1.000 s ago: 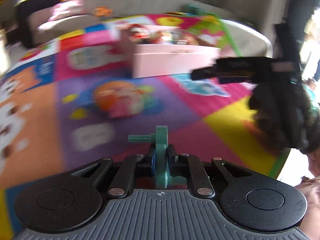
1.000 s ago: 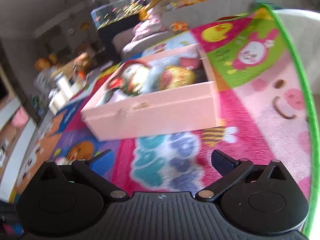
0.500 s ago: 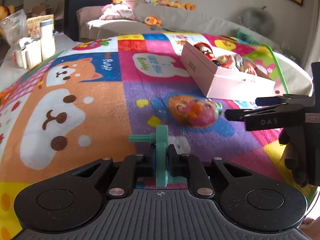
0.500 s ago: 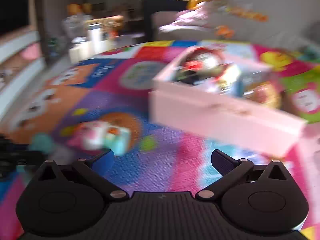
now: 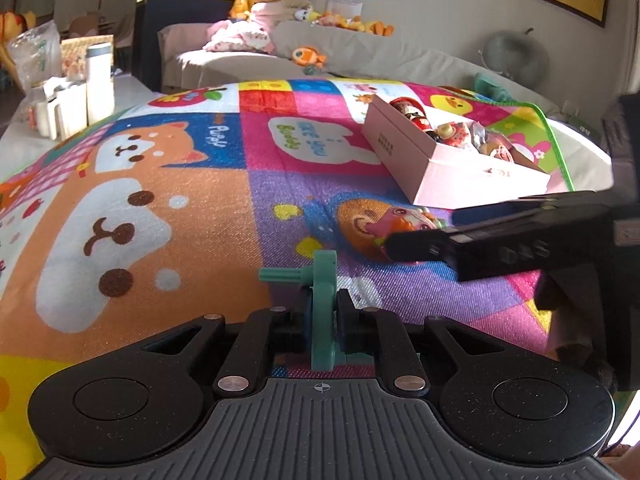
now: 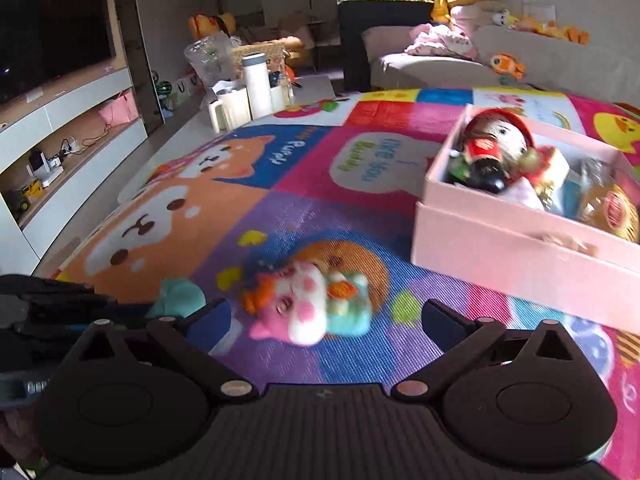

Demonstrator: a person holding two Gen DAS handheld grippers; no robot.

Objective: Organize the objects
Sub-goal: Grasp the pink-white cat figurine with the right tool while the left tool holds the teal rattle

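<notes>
My left gripper (image 5: 322, 312) is shut on a green plastic toy piece (image 5: 322, 280) with a peg sticking left, held above the play mat. A pink and teal plush toy (image 6: 310, 304) lies on the mat's purple square, between my right gripper's open fingers (image 6: 326, 316); it also shows in the left wrist view (image 5: 404, 218), partly hidden behind the right gripper (image 5: 500, 236). A pink box (image 6: 520, 252) holding several toys stands to the right; it also shows in the left wrist view (image 5: 452, 164). The left gripper (image 6: 72, 312) and its green piece (image 6: 180, 294) show at the right view's left edge.
The colourful play mat (image 5: 168, 184) covers the surface. White cups and a bottle (image 6: 250, 96) stand past its far left edge. A sofa with plush toys (image 5: 304, 52) runs along the back. A TV unit (image 6: 60, 112) stands at the left.
Both views have swung left from the pink box. My right gripper has come down to the plush toy, which now lies between its open fingers. The left grip on the green piece is unchanged.
</notes>
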